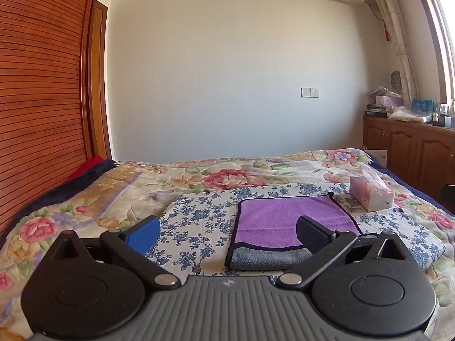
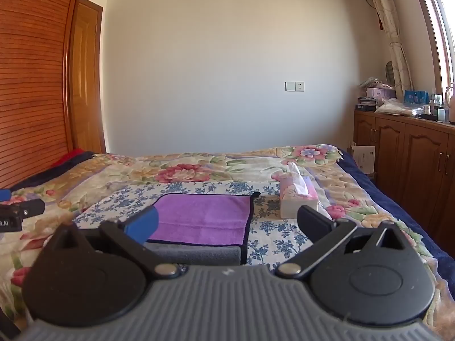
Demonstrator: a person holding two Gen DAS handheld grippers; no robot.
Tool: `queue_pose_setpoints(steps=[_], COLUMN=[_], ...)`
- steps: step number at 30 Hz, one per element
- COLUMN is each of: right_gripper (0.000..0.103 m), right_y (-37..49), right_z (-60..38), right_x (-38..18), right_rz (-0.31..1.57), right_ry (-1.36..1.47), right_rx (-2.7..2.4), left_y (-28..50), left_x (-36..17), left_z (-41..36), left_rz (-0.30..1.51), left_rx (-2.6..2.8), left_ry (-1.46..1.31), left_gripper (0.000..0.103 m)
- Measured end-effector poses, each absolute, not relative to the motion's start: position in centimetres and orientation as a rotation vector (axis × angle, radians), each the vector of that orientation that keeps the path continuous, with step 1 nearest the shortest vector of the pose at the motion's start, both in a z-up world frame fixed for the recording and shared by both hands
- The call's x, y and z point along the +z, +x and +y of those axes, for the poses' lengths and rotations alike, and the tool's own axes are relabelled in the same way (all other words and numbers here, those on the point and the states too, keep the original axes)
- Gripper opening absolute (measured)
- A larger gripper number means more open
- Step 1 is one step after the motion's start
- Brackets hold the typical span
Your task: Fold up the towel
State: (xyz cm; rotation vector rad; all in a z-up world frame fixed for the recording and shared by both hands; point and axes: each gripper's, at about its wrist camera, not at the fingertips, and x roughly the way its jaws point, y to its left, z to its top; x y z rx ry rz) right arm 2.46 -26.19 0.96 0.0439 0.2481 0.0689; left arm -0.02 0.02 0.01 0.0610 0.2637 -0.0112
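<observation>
Now towel [image 1: 287, 221] ahead, beyond spread fingers [image 1: 143, 234].

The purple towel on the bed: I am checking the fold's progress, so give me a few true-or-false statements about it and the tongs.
1. The purple microfibre towel with grey underside lies folded on the blue-flowered cloth. True.
2. The left tongs grip the towel. False: they are open, holding nothing.
3. The pink tissue box stands on the towel. False: it stands beside it.
4. The right tongs are open. True.
</observation>
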Motion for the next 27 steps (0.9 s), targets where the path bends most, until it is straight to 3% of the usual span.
queue_pose_setpoints(steps=[27], right_gripper=[0.103], right_y=[2.44], right_z=[-26.11], right_x=[1.01], right_rz=[0.247], right_ry=[0.040], right_rx=[0.070], left_y=[-0.02], left_x=[-0.01], left_z=[0.00], left_rz=[0.263], left_rx=[-0.009], left_ry=[0.070], left_gripper=[0.103])
